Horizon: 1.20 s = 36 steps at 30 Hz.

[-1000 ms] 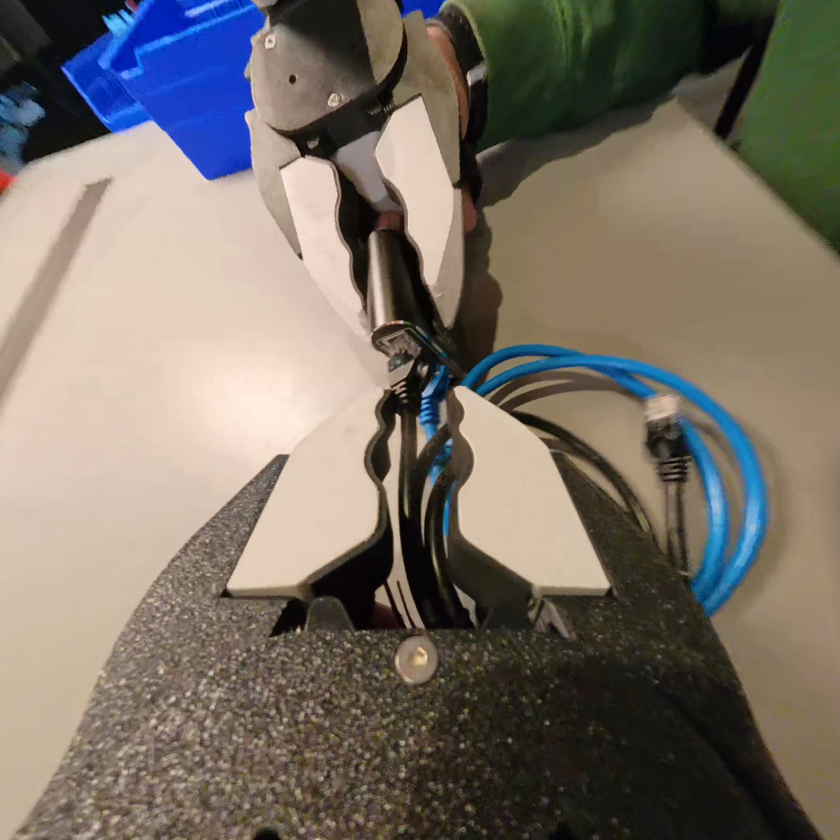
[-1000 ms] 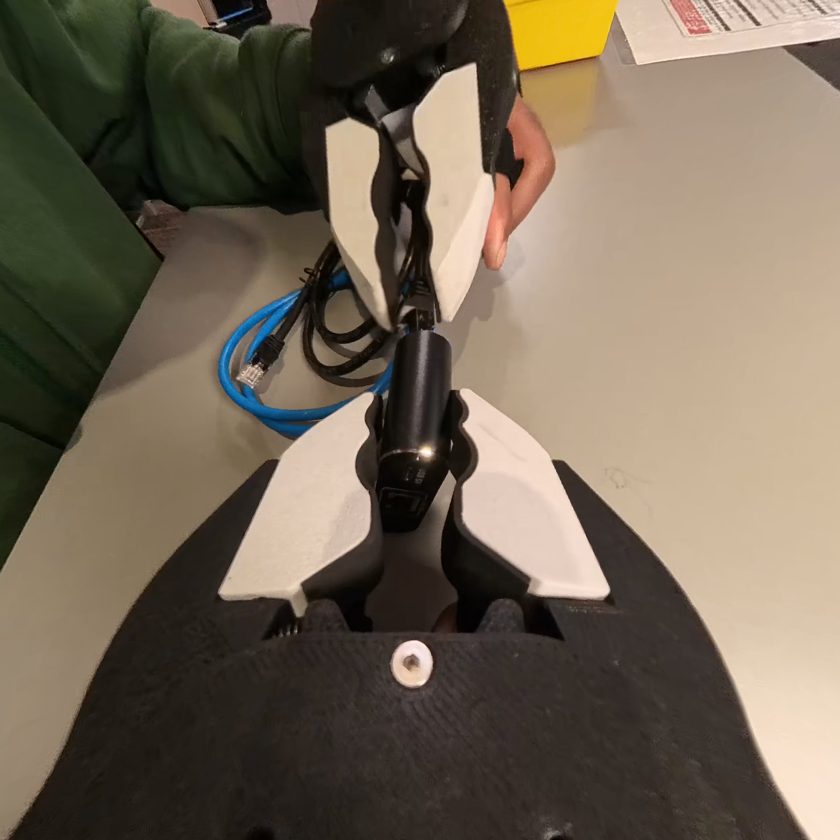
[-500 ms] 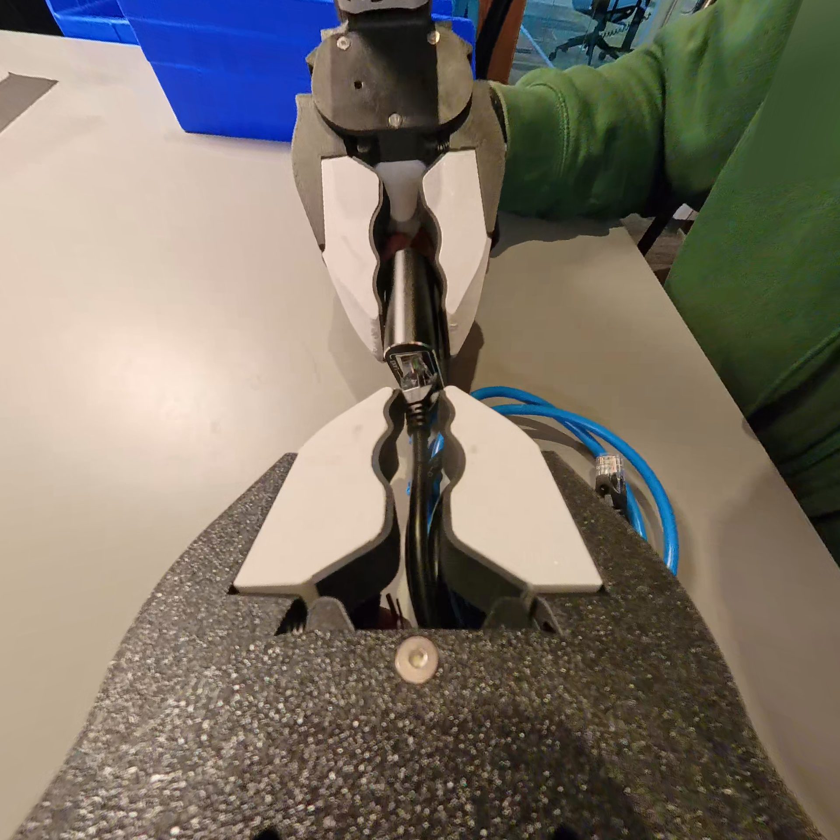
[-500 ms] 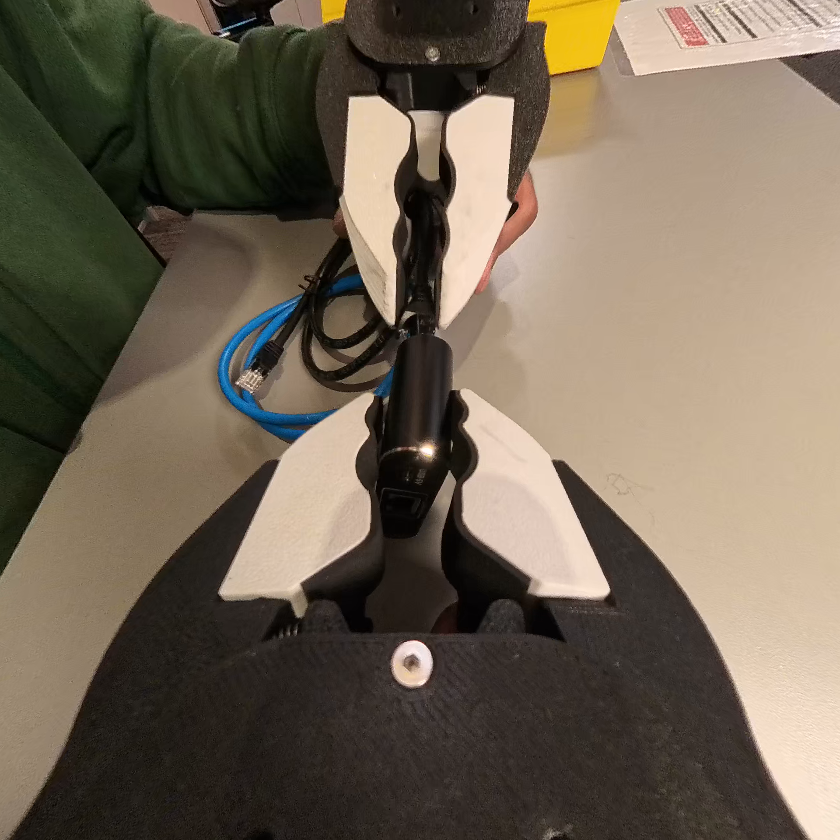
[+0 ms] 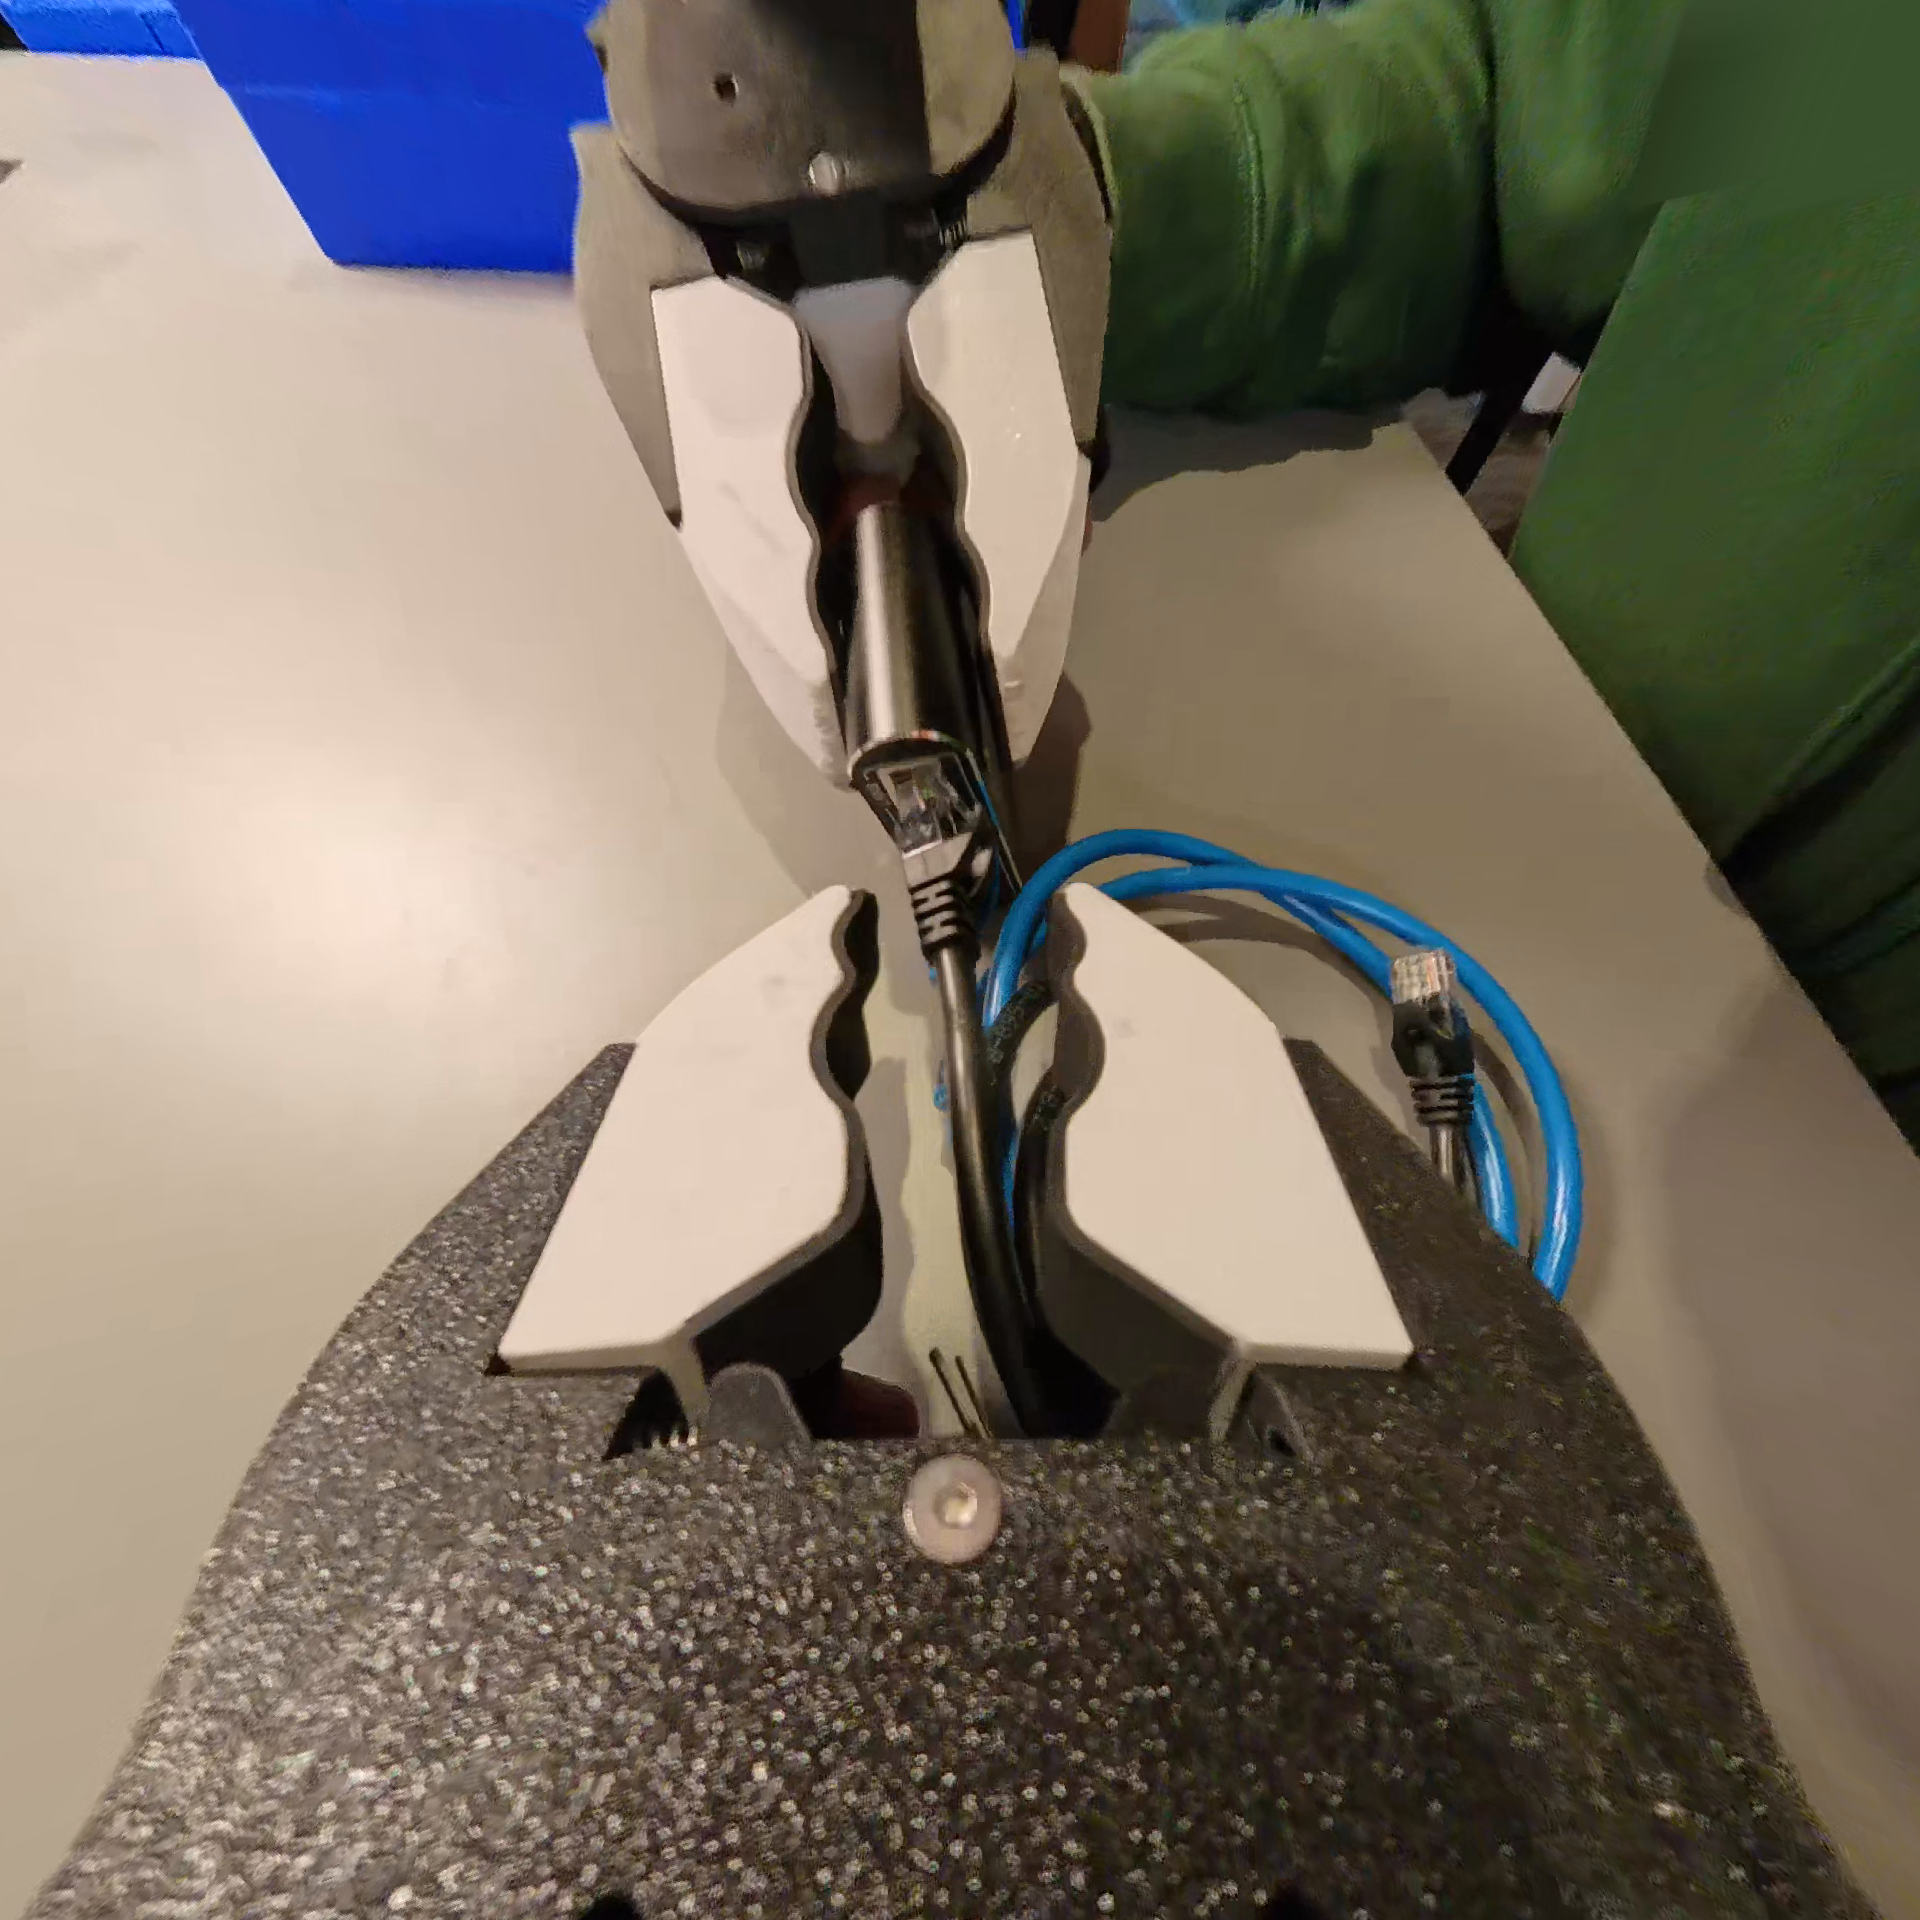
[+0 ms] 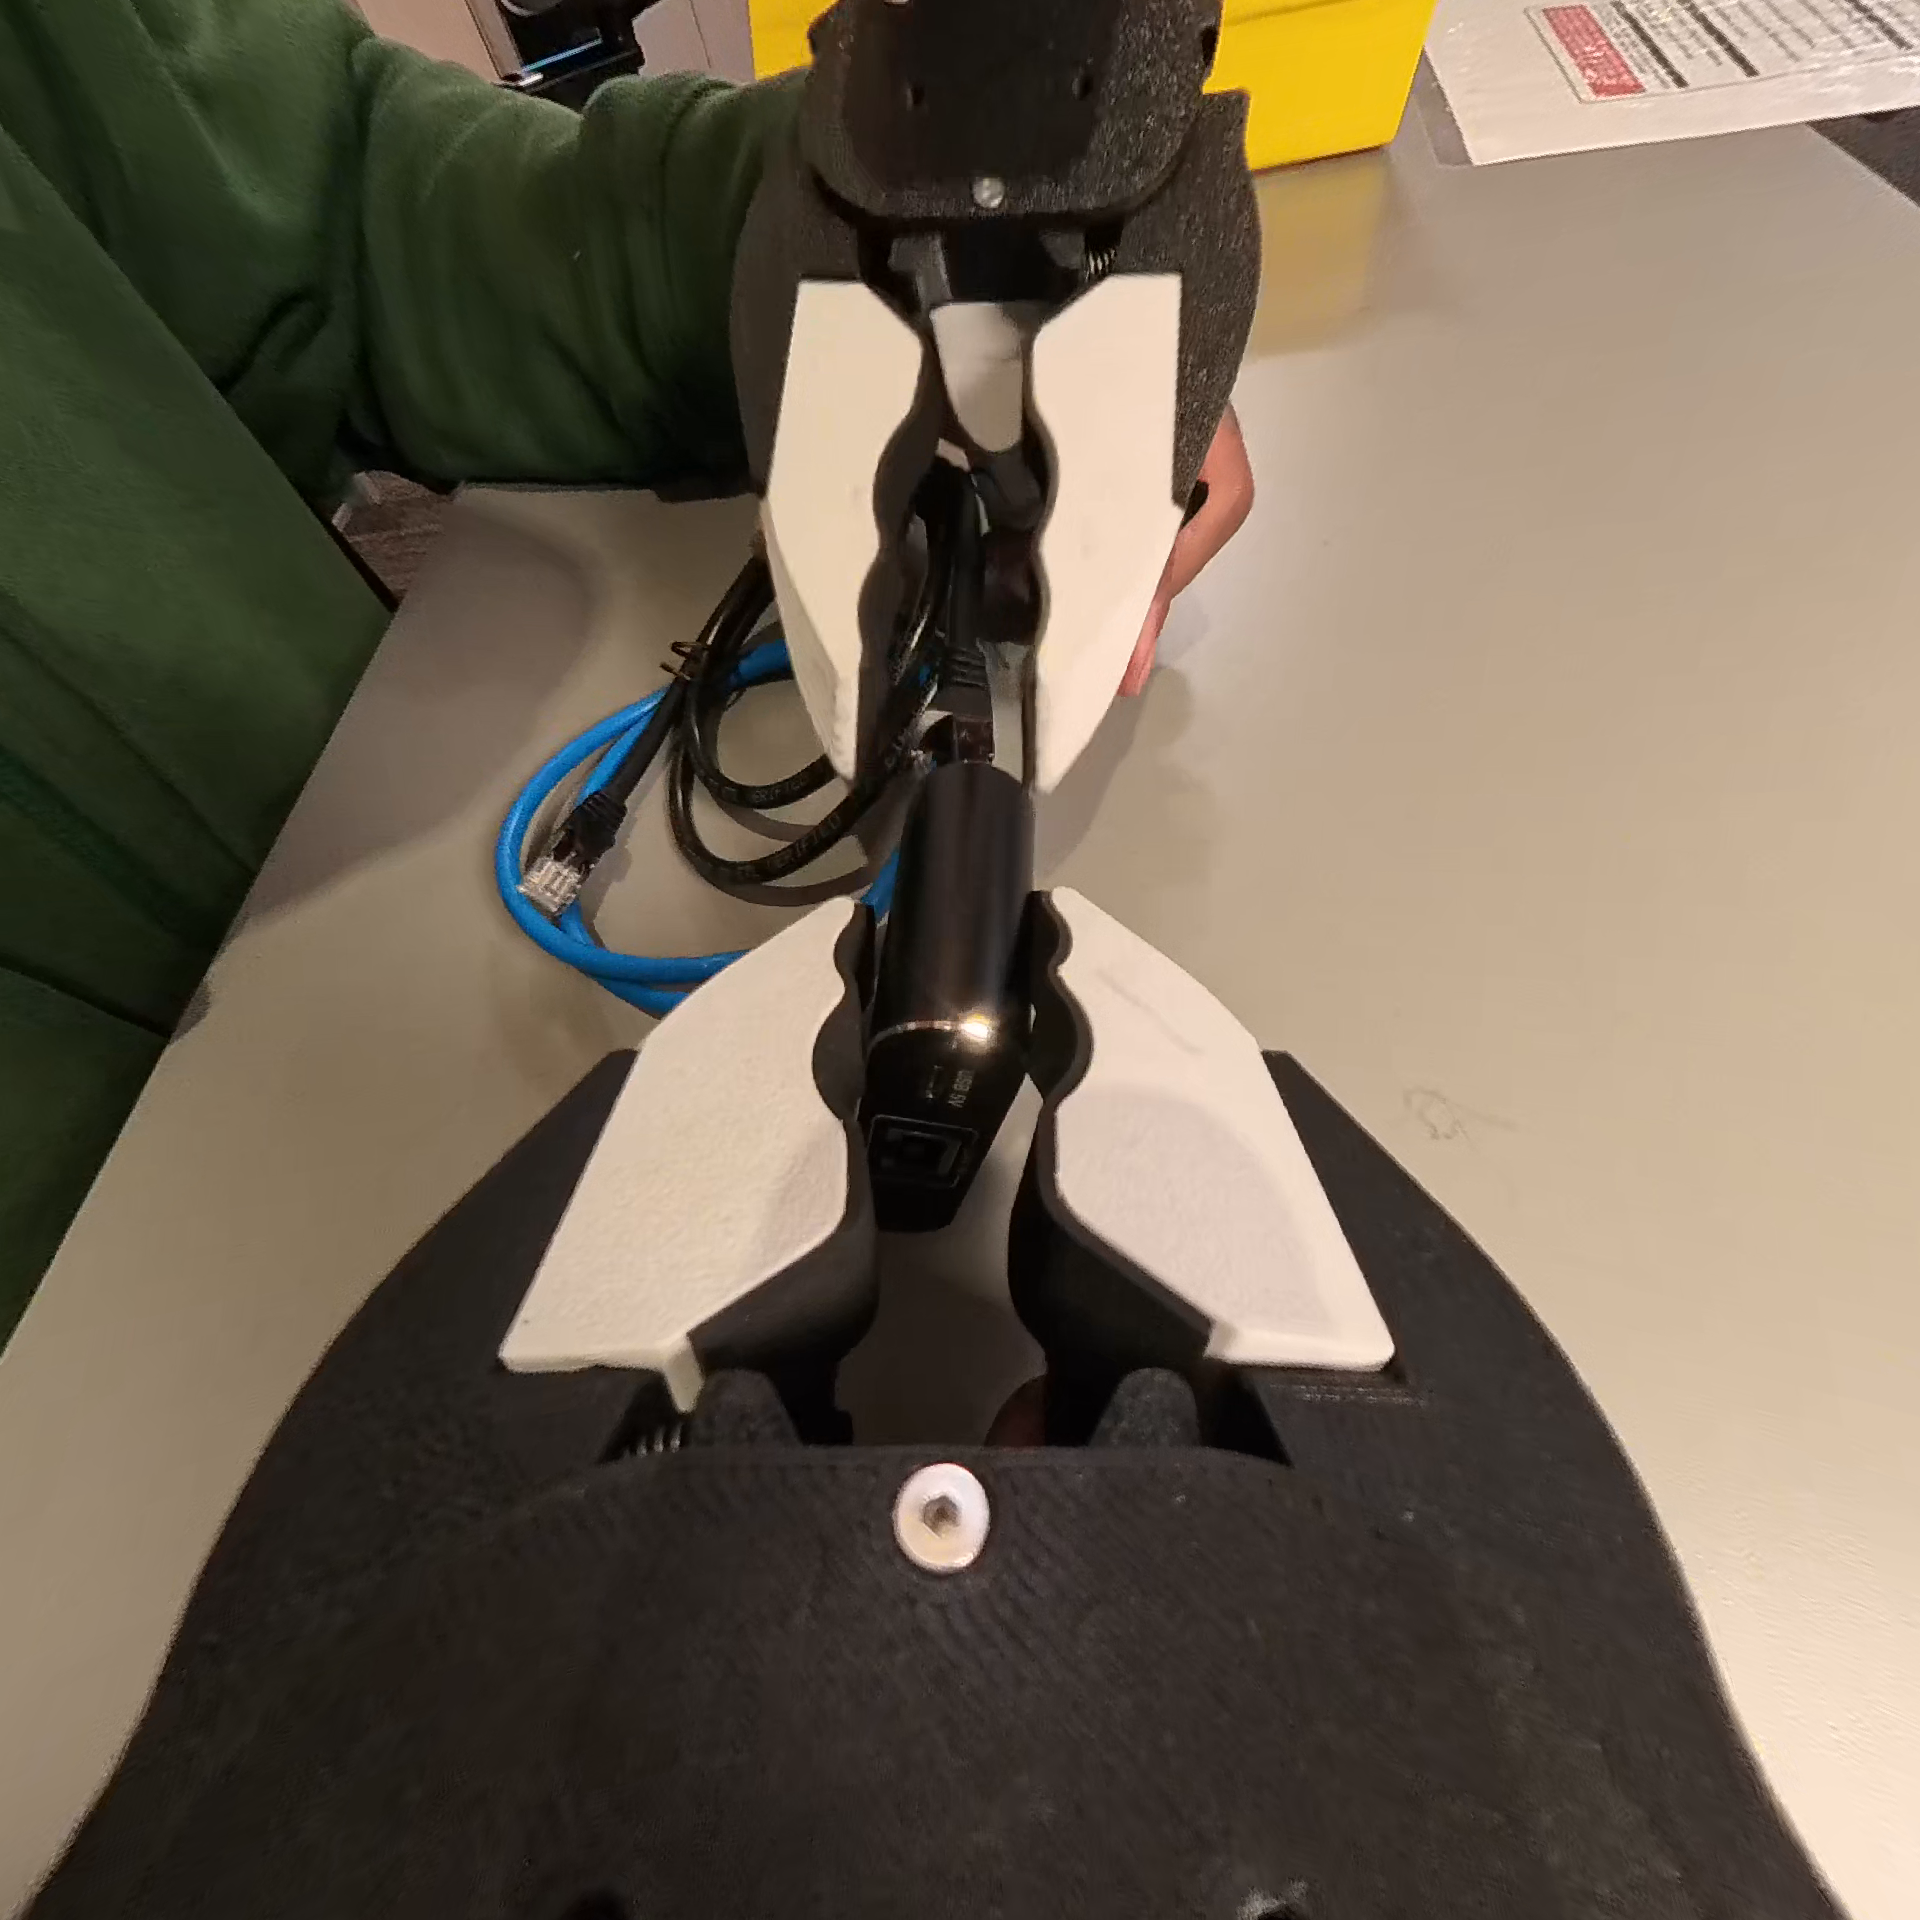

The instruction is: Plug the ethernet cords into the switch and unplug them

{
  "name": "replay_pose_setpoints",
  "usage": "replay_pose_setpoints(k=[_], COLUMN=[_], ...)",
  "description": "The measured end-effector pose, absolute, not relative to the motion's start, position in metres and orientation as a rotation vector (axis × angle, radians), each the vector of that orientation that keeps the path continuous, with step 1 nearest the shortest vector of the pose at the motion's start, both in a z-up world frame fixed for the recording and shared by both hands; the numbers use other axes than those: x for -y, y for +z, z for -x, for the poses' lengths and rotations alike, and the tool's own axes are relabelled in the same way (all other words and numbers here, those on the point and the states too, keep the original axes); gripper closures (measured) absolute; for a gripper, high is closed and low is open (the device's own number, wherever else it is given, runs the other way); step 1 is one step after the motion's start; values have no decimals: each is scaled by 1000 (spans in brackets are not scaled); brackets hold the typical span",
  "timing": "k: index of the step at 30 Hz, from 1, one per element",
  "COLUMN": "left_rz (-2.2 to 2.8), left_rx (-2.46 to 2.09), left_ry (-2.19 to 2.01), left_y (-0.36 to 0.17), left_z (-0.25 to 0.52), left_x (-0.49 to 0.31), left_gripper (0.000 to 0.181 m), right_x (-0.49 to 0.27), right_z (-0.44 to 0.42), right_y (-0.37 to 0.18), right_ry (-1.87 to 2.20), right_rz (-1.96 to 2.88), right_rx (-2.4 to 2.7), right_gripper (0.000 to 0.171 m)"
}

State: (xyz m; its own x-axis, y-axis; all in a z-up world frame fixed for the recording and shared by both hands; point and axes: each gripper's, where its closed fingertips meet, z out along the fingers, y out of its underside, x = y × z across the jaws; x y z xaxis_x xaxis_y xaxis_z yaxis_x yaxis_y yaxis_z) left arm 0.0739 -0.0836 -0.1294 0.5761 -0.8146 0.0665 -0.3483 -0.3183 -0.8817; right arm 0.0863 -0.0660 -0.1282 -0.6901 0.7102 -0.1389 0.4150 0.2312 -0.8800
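The right tool (image 6: 951, 1023) is pinching a black tube-shaped switch (image 6: 951, 935), its far port facing the left tool (image 5: 961, 1023). The left tool's fingers are spread, with the black cord (image 5: 971, 1122) running loosely between them, touching neither as far as I can see. The cord's plug (image 5: 925, 821) sits in the mouth of the switch (image 5: 899, 644) at 12 o'clock in the left view; whether it has latched is unclear.

The step in hand looks like seating or freeing that plug. To do it well, the left tool should close on the ridged boot just behind the plug, not on the bare cord, which would bend. Keep the plug square to the port and move along the switch's long axis, while the right tool holds firm. To unplug, the latch tab must be pressed first; pulling without that strains the cord.

A blue cord (image 5: 1486, 1049) lies coiled on the desk (image 5: 312, 727) at 3 o'clock, its clear plug (image 5: 1421, 975) free. A blue bin (image 5: 416, 135) stands at 11 o'clock.
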Motion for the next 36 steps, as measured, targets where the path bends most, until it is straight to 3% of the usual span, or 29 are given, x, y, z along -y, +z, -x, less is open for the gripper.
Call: replay_pose_setpoints(k=[3, 12, 29, 32, 36], left_rz=[1869, 1720, 1800, 1832, 1871], left_rx=[-910, -911, -894, -822, -655], left_ry=[-675, -681, -707, -748, -807], left_y=[-122, -104, -115, -114, -111], left_z=[-75, -81, -78, -70, -52], left_x=[82, 80, 77, 75, 67], left_gripper=[167, 168, 168, 167, 168], right_x=[67, 71, 70, 59, 33], right_z=[-86, -87, -83, -75, -69], right_y=[-126, -103, -116, -114, -114], right_ry=[1454, 1591, 1486, 1404, 1182], right_rz=[1033, 945, 968, 960, 890], right_rx=[2207, 2108, 2142, 2066, 1998], right_gripper=[144, 143, 143, 134, 103])
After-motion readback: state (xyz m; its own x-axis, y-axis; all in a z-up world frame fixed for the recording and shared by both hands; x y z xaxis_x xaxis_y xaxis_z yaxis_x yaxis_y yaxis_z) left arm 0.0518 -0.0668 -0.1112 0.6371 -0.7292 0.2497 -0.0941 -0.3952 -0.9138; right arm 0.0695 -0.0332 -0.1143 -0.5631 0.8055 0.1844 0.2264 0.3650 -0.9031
